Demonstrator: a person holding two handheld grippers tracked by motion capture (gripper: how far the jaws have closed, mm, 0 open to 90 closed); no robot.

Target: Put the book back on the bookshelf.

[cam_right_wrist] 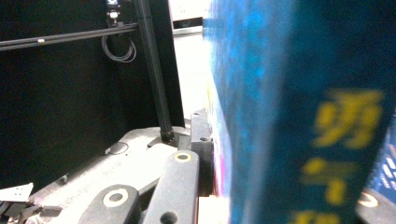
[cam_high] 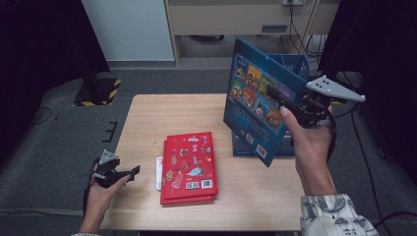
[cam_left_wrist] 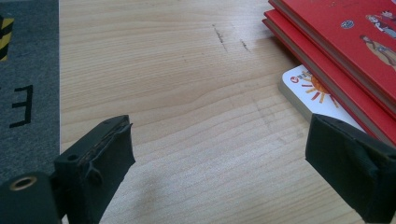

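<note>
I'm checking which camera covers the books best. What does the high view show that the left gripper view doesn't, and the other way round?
High view alone: the right hand-held gripper shut on a blue book, lifted over the blue box. Left gripper view alone: the left hand-held gripper with open jaws, nothing between them, and the sun print on the white card. Both: the stacked red books and wooden table.

Glossy blue book (cam_high: 255,105), glossy red books (cam_high: 189,167), matt pale wood-grain table (cam_high: 147,123).
</note>
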